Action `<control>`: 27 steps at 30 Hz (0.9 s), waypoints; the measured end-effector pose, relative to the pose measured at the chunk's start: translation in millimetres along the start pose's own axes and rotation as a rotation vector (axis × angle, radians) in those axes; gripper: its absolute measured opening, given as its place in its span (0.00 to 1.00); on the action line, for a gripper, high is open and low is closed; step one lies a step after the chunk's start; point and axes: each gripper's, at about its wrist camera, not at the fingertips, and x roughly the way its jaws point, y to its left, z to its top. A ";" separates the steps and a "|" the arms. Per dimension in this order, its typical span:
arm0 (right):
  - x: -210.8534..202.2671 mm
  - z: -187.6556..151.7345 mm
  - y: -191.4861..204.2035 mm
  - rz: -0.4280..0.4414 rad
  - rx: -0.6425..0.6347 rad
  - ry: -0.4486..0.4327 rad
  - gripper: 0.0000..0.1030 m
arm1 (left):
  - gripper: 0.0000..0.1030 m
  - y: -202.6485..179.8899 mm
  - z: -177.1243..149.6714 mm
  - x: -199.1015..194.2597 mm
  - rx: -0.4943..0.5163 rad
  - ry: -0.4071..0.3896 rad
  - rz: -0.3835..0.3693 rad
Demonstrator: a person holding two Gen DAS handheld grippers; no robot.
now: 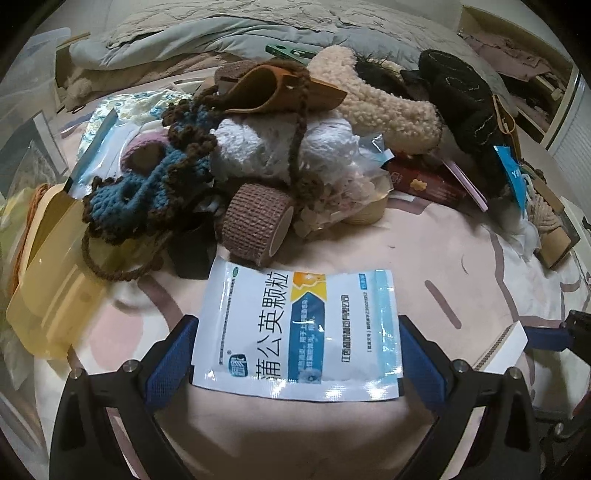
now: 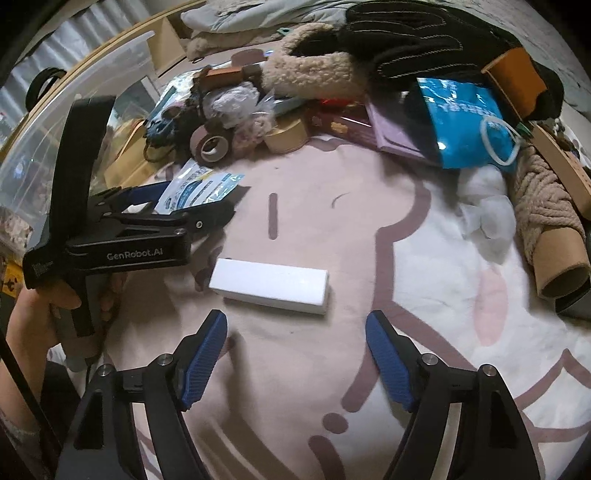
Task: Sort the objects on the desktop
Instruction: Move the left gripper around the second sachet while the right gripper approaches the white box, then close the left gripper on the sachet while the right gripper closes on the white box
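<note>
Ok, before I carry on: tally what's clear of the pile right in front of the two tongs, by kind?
Medicine sachet: 1, gripped in the left tongs
White box: 1, lying flat on the blanket just ahead of the open right tongs
Total: 2

White-and-blue medicine sachet (image 1: 295, 328) flat between jaws; white rectangular box (image 2: 269, 285) lying flat on pink blanket (image 2: 369, 258).

Pink patterned blanket (image 2: 424, 280), rumpled grey quilt (image 1: 229, 33) behind
</note>
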 end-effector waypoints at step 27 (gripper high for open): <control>14.9 -5.9 17.2 -0.012 0.027 -0.043 1.00 | 0.93 28.3 -49.8 -50.4 -0.124 0.031 0.104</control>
